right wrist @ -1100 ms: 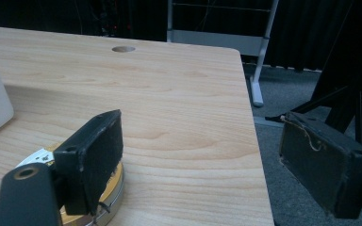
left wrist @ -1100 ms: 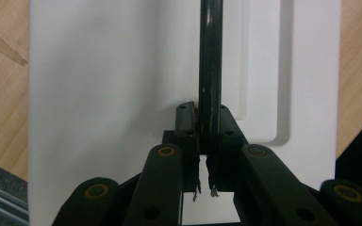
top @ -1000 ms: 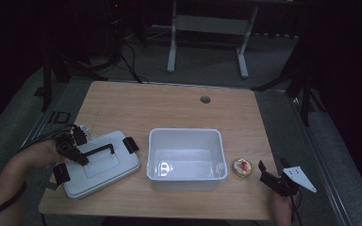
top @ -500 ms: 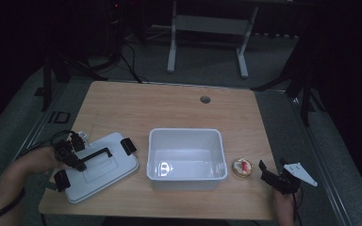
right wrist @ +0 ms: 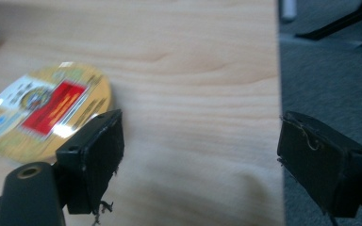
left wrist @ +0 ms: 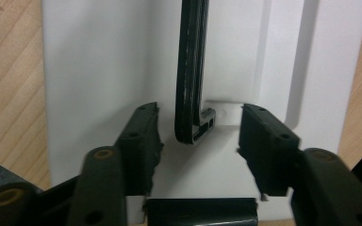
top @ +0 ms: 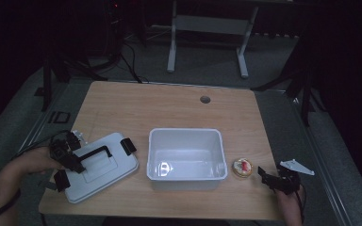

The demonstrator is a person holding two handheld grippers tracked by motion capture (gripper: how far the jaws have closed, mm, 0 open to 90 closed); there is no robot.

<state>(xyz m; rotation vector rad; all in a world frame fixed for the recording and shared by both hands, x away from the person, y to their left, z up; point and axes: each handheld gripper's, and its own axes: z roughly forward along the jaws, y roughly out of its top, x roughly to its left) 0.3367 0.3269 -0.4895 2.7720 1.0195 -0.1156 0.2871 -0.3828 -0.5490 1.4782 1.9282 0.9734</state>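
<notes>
The table is a light wooden rectangular tabletop (top: 169, 108) with a small round cable hole (top: 205, 99) near its far edge; around it the room is dark, with a grey floor, black cables and the white metal legs of a stand (top: 207, 42) behind the table.

On the near left part of the table lies a flat white plastic lid (top: 101, 167) with a black folding handle (top: 94, 153) and black side clips; it lies turned at an angle to the table edge, and just beside it, to the right, stands an open white rectangular plastic box (top: 186, 157).

The left gripper (top: 70, 160) is over the left part of the lid; its jaws have just been opening, and in the left gripper view they stand spread, with the corner of the black handle (left wrist: 193, 94) between them; the pads do not press on it.

The right gripper (top: 271, 179) is at the near right corner of the table; its jaws are wide apart over bare wood, holding nothing; a small round yellow tin with a red label (right wrist: 47, 108) lies just beside its left pad, between this gripper and the box; whether the pad touches the tin one cannot tell.
</notes>
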